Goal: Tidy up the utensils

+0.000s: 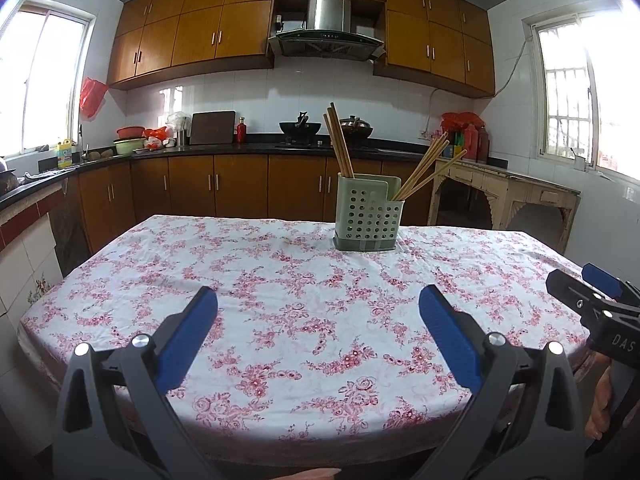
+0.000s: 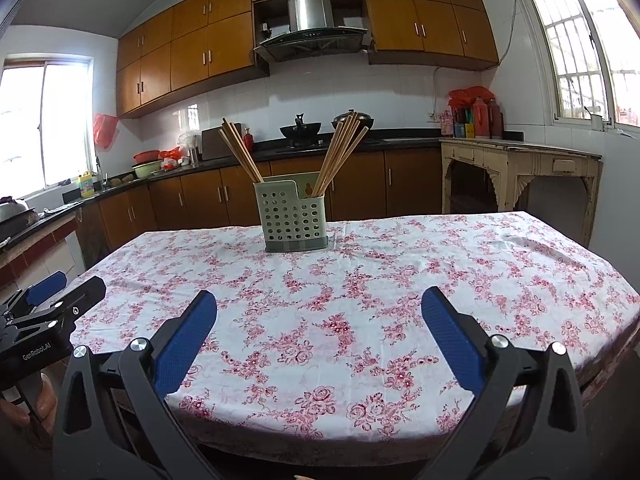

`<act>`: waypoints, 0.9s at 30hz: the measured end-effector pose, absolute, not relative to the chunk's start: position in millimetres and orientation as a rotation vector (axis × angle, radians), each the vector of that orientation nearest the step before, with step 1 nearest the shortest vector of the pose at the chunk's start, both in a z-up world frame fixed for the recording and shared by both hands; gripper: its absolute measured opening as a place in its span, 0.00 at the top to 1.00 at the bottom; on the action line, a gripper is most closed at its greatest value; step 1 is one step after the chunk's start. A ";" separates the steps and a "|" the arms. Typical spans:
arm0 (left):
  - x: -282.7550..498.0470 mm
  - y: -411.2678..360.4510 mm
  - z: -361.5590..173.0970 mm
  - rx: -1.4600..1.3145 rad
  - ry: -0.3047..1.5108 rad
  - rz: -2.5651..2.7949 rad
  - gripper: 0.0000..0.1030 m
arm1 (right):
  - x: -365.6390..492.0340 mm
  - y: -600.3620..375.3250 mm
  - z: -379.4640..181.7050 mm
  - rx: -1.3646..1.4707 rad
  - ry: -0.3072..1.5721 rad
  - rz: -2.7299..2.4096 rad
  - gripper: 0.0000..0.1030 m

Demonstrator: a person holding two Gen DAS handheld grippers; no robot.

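A grey-green perforated utensil holder (image 1: 368,216) (image 2: 295,216) stands upright at the far side of the table (image 1: 280,320) (image 2: 500,272), which is covered with a floral cloth. Wooden chopsticks fill both compartments: one bundle (image 1: 340,144) (image 2: 240,152) leans left, the other (image 1: 428,168) (image 2: 340,156) leans right. My left gripper (image 1: 318,300) is open over the near table edge, nothing between its blue pads. My right gripper (image 2: 318,300) is open the same way, also empty. Each gripper shows at the other view's side: the right gripper (image 1: 588,284) and the left gripper (image 2: 64,284).
A dark kitchen counter (image 1: 248,146) with wok, pots and bowls runs behind the table. A worn cream side table (image 2: 520,164) stands at the right under a window. A person's hand (image 1: 600,408) grips the right tool's handle.
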State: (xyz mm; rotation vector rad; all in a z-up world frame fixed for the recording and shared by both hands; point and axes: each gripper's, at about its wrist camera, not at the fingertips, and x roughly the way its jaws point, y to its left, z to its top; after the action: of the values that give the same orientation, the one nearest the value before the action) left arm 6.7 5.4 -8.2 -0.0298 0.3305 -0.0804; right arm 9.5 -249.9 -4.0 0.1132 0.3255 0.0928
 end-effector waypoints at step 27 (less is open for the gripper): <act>10.0 8.1 -13.3 -0.031 0.341 -0.079 0.04 | 12.5 -252.8 -5.8 0.121 0.341 0.082 0.02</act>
State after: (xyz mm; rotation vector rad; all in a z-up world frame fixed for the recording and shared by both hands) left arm 10.0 8.1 -13.3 -0.0315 0.3414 -0.0794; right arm 12.5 -252.8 -5.8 0.1213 0.3415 0.0820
